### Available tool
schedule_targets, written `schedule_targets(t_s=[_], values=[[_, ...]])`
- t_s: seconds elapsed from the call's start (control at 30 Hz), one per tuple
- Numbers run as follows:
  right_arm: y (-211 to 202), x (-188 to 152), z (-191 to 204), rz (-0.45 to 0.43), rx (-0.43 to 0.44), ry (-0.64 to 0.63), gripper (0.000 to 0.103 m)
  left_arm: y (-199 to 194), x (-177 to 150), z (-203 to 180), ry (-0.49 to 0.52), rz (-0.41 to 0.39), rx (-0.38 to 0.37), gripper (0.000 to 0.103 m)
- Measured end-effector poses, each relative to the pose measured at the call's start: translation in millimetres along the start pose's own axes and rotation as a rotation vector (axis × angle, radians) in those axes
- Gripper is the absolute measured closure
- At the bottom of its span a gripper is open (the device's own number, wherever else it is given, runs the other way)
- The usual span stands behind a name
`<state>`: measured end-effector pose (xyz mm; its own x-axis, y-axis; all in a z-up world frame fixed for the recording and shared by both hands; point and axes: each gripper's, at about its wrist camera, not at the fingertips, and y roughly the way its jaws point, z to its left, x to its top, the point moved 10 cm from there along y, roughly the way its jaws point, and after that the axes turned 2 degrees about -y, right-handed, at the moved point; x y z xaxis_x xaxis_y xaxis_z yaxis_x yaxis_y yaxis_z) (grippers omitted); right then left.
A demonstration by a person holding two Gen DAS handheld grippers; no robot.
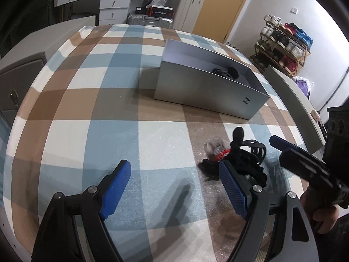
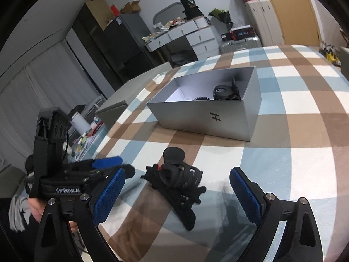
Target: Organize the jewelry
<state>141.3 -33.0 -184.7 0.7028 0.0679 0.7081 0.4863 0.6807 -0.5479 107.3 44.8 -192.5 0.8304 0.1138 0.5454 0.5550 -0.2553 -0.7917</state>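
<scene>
A silver open box (image 1: pixel 202 91) stands on the checked tablecloth; it also shows in the right wrist view (image 2: pixel 209 118) with black hair accessories (image 2: pixel 224 92) inside. A pile of black hair claws and ties (image 1: pixel 246 157) with a red piece (image 1: pixel 222 154) lies in front of the box, seen too in the right wrist view (image 2: pixel 181 183). My left gripper (image 1: pixel 174 187) is open and empty, just left of the pile. My right gripper (image 2: pixel 177 196) is open around the pile without touching it, and shows at the right of the left wrist view (image 1: pixel 305 159).
The table's far edge runs behind the box. A grey chair back (image 1: pixel 292 100) stands at the right side. White drawers (image 1: pixel 109 2), suitcases (image 1: pixel 152 20) and a shoe rack (image 1: pixel 283 43) lie beyond the table.
</scene>
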Motion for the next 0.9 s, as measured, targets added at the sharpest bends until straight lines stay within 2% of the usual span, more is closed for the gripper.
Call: schedule_targets(t_s=[0.07, 0.17, 0.23, 0.3, 0.33, 0.5, 0.6, 0.63, 0.9], values=[[3, 4, -3, 0.001, -0.008, 0.018, 0.007, 1, 1, 3, -0.014, 0.002, 0.001, 0.024], [11, 8, -7, 0.018, -0.025, 0.028, 0.014, 1, 5, 1, -0.013, -0.002, 0.0, 0.024], [17, 7, -10, 0.044, -0.051, 0.02, 0.023, 2, 7, -2, 0.0, -0.004, 0.0, 0.024], [20, 3, -10, 0.068, -0.058, 0.009, 0.039, 3, 8, -5, 0.014, -0.002, -0.001, 0.024], [19, 2, -9, 0.068, -0.051, 0.009, 0.04, 4, 9, -7, 0.024, 0.0, -0.003, 0.024], [10, 0, 2, 0.049, -0.032, -0.054, 0.071, 8, 14, -15, 0.07, 0.005, 0.001, 0.024], [5, 2, 5, 0.042, -0.045, -0.088, 0.081, 8, 16, -16, 0.065, 0.009, -0.009, 0.024], [3, 2, 6, 0.041, -0.042, -0.09, 0.084, 8, 16, -17, 0.064, 0.009, -0.01, 0.024], [-7, 3, -2, 0.032, -0.07, -0.087, 0.085, 7, 12, -16, 0.069, 0.021, -0.001, 0.024]])
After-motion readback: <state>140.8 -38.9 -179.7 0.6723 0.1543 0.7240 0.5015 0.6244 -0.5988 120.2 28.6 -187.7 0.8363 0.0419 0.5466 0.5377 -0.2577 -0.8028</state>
